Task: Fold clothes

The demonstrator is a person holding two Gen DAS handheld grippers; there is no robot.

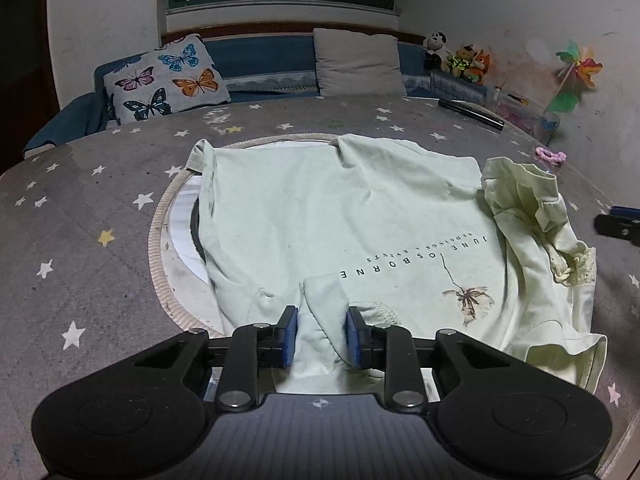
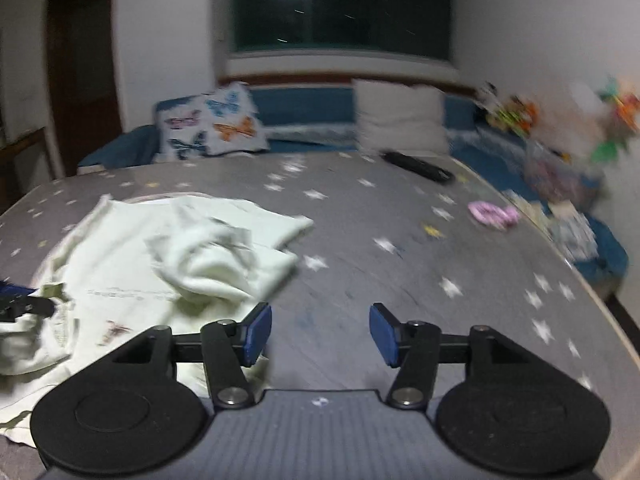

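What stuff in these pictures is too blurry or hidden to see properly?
- Left wrist view: the shirt's near hem is hidden behind the left gripper, so how firmly the fabric is pinched stays unclear.
- Left wrist view: the right gripper is cut off by the right edge.
- Right wrist view: motion blur smears the stuffed toys and the shirt's print.
- Right wrist view: the pink thing is too blurred to identify.

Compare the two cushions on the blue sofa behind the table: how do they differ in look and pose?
The butterfly cushion is printed with coloured butterflies; the plain cushion is bare grey-beige. The butterfly cushion sits tilted at the sofa's left end; the plain cushion stands squarer near the middle. Both lean against the sofa back.
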